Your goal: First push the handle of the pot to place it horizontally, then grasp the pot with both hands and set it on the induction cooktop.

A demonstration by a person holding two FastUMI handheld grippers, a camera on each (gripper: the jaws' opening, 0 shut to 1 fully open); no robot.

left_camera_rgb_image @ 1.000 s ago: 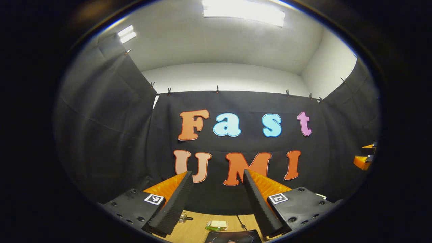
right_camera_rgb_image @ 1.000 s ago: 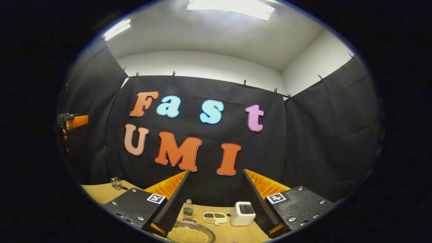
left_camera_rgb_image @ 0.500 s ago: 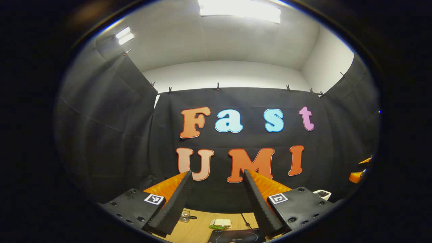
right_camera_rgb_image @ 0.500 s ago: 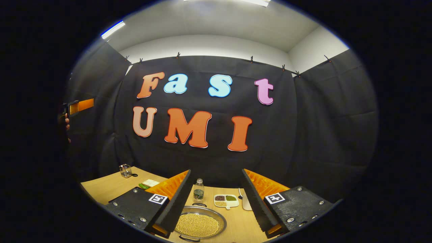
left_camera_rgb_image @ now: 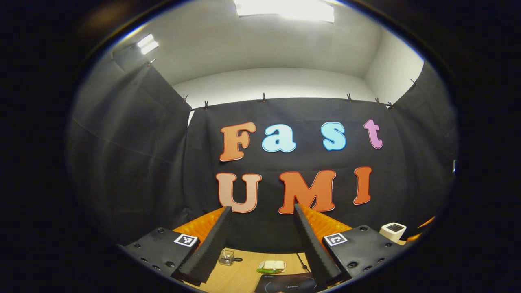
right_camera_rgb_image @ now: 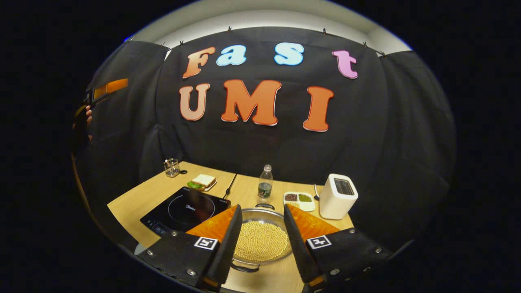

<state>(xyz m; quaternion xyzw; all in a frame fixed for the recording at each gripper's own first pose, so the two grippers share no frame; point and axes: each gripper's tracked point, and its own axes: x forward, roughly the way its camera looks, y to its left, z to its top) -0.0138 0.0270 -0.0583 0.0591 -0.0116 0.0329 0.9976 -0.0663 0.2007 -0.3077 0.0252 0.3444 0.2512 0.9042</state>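
Pot [right_camera_rgb_image: 260, 240]: steel, full of pale beans, one loop handle on its far rim and one on its near rim; in the right gripper view it sits on the table [right_camera_rgb_image: 134, 201] just ahead of my right gripper [right_camera_rgb_image: 260, 234], showing between the spread, empty fingers. Cooktop [right_camera_rgb_image: 185, 211]: left of the pot, near it. Beyond the pot: bottle [right_camera_rgb_image: 265, 188], dish [right_camera_rgb_image: 299, 200], toaster [right_camera_rgb_image: 338, 196]. Beyond the cooktop: sandwich [right_camera_rgb_image: 202, 181], glass [right_camera_rgb_image: 172, 167].

Left gripper view: my left gripper [left_camera_rgb_image: 262, 240] is raised, fingers apart, nothing between them. Below them: cooktop [left_camera_rgb_image: 285, 283] edge, sandwich [left_camera_rgb_image: 272, 266], glass [left_camera_rgb_image: 226, 257]. Toaster [left_camera_rgb_image: 392, 231] to the right.
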